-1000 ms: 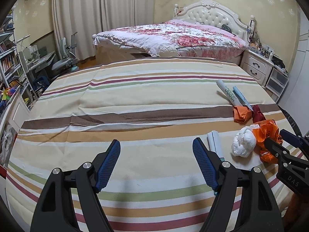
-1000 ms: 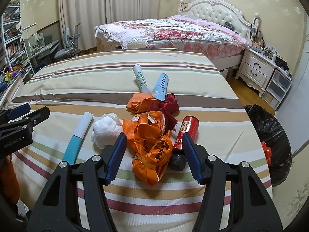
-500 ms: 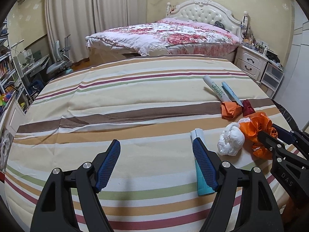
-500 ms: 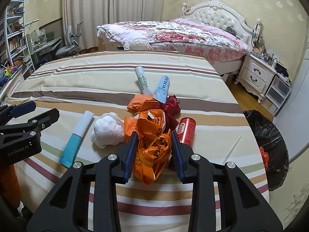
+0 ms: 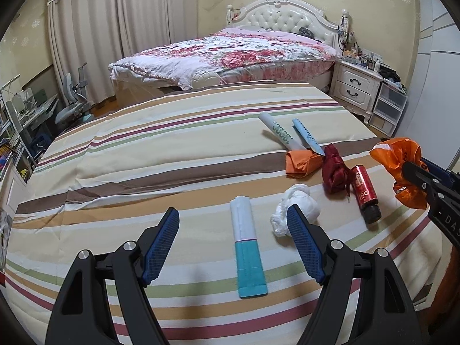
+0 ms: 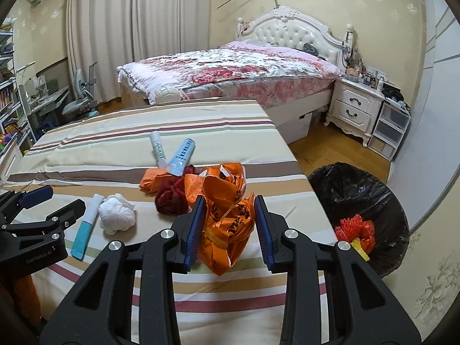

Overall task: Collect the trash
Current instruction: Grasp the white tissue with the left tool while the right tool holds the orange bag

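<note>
In the left wrist view, left gripper [image 5: 233, 248] spread wide, holding nothing, above a white-and-teal tube [image 5: 247, 244] on the striped sheet [image 5: 143, 155]; crumpled white tissue [image 5: 297, 211] beside its right finger. In the right wrist view, right gripper [image 6: 228, 227] clenched on the orange plastic bag [image 6: 227, 210], raised above the sheet, black-lined trash bin [image 6: 359, 201] to the right.

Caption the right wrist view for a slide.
Right gripper shut on crumpled orange plastic bag above striped bedspread, black-lined trash bin to its right.
</note>
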`<move>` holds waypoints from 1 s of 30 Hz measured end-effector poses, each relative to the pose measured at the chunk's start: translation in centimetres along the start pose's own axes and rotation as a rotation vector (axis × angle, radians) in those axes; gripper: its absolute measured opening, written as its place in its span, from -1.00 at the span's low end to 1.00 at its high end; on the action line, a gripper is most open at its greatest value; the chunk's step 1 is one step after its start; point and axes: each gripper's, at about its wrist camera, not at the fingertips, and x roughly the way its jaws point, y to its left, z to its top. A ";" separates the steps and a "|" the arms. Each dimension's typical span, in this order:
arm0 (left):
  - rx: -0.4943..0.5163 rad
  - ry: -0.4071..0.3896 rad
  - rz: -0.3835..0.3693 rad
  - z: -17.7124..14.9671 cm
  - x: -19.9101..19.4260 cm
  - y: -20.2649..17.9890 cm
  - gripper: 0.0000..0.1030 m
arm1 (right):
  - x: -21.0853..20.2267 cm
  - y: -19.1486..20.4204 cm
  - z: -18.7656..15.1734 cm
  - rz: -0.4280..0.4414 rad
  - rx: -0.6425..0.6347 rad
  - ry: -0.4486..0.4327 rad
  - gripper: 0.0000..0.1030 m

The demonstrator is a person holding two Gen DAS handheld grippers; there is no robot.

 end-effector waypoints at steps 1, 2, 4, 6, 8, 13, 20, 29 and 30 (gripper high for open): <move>0.005 0.001 -0.006 0.0 0.1 -0.3 0.46 | 0.1 -0.6 -0.1 -0.011 0.010 0.001 -0.35; 0.011 0.004 -0.012 0.0 0.2 -0.7 0.46 | 0.2 -1.1 -0.2 -0.019 0.018 0.003 -0.35; 0.020 0.010 -0.019 0.1 0.5 -1.3 0.46 | 0.7 -2.2 -0.7 -0.033 0.036 0.014 -0.35; 0.031 0.015 -0.026 0.1 0.9 -1.9 0.46 | 1.3 -3.1 -1.3 -0.047 0.050 0.033 -0.35; 0.039 0.018 -0.028 0.2 1.3 -2.4 0.46 | 2.0 -3.9 -1.9 -0.053 0.067 0.054 -0.35; 0.057 0.029 -0.042 0.4 2.1 -3.4 0.43 | 2.7 -4.5 -2.9 -0.046 0.084 0.069 -0.35; 0.085 0.053 -0.066 -0.3 2.7 -4.3 -0.11 | 2.8 -4.4 -3.2 -0.045 0.065 0.057 -0.34; 0.104 0.027 -0.095 -0.5 2.2 -4.9 -0.47 | 3.5 -4.7 -3.8 -0.014 0.089 0.079 -0.08; 0.098 0.027 -0.099 -0.5 2.2 -4.8 -0.48 | 3.6 -4.8 -3.8 -0.017 0.089 0.082 -0.08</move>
